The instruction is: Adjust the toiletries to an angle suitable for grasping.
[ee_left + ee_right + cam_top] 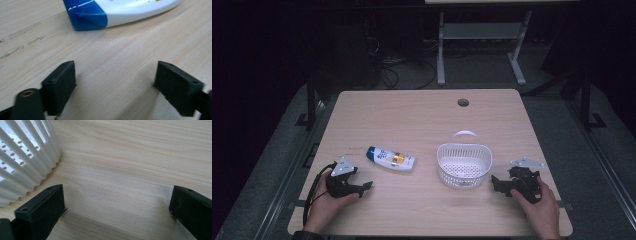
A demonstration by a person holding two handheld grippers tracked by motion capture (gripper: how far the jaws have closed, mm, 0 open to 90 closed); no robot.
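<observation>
Left gripper point(366, 186): jaws spread wide, nothing between them, low over the table point(422, 115).
Right gripper point(496, 183): jaws gaping too, empty, just beside the basket.
Bottle point(390, 158): white with a blue cap, lying flat, near the left gripper.
Basket point(464, 165): white, slatted, upright, right of the bottle.
</observation>
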